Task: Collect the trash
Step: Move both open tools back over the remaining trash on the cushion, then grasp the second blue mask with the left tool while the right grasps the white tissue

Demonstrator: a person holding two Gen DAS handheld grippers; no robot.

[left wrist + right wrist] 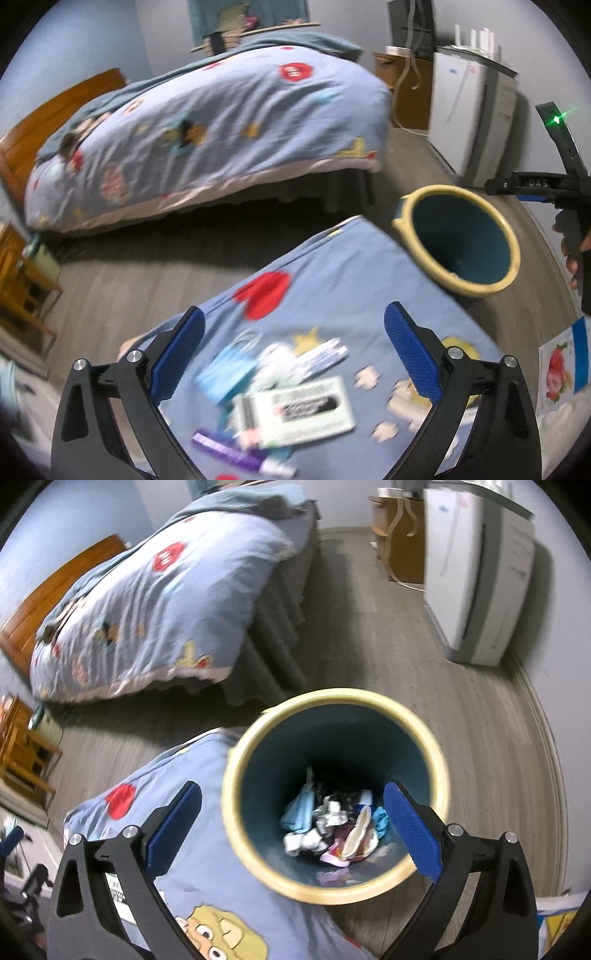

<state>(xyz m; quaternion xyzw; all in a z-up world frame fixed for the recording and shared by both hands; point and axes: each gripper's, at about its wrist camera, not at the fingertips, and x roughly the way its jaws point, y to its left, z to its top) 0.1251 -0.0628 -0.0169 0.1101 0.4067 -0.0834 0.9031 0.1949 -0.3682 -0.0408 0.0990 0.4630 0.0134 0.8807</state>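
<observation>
- Blue-padded left gripper [293, 354] stands wide apart with nothing between its fingers, above blurred trash [280, 398] lying on a blue cartoon bedcover [354, 280]; the bin [458, 240] stands beside this bed.
- Right wrist view: the right gripper [291, 830] is spread wide and empty over the yellow-rimmed bin [236, 797], where crumpled trash [332, 830] lies at the bottom.

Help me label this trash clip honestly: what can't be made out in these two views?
- Print on the white box and purple packet: left wrist view, motion blur.
- Bin contents: left wrist view, dark interior.
- Single pieces in the trash pile: right wrist view, blurred, heaped together.
- Cartoon face on the bedspread: right wrist view, cut off by the bottom edge.
</observation>
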